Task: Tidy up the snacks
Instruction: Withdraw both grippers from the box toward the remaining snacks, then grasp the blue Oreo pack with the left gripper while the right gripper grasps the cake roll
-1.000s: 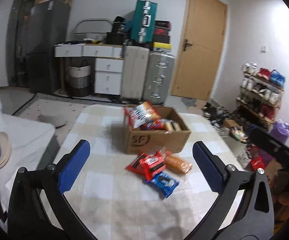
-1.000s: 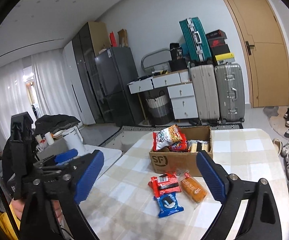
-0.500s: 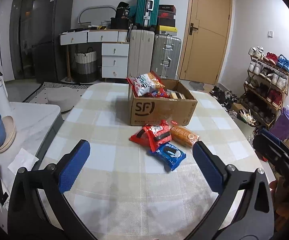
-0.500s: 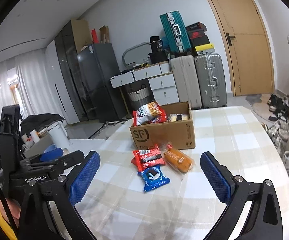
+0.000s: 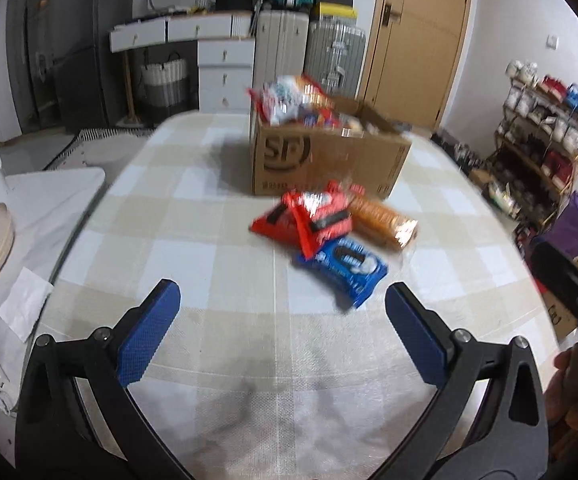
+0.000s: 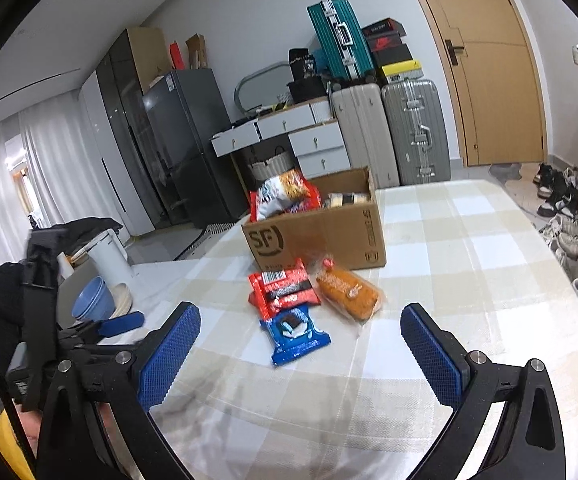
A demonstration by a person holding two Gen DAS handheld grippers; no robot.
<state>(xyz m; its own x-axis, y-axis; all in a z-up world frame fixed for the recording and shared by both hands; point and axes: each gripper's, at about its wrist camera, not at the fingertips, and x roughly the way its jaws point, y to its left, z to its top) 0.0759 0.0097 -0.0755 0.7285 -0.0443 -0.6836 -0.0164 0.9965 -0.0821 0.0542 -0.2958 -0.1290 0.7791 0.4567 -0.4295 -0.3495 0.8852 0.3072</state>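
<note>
Snacks loose on the checked desk, three, mid-desk, left to right: red packet, blue cookie packet nearest the near edge, orange packet. Cardboard box, one, just behind them toward the far edge, holds more packets. Left gripper and right gripper: fingers spread wide, empty. Only the right view shows two blue bowls clearly.
</note>
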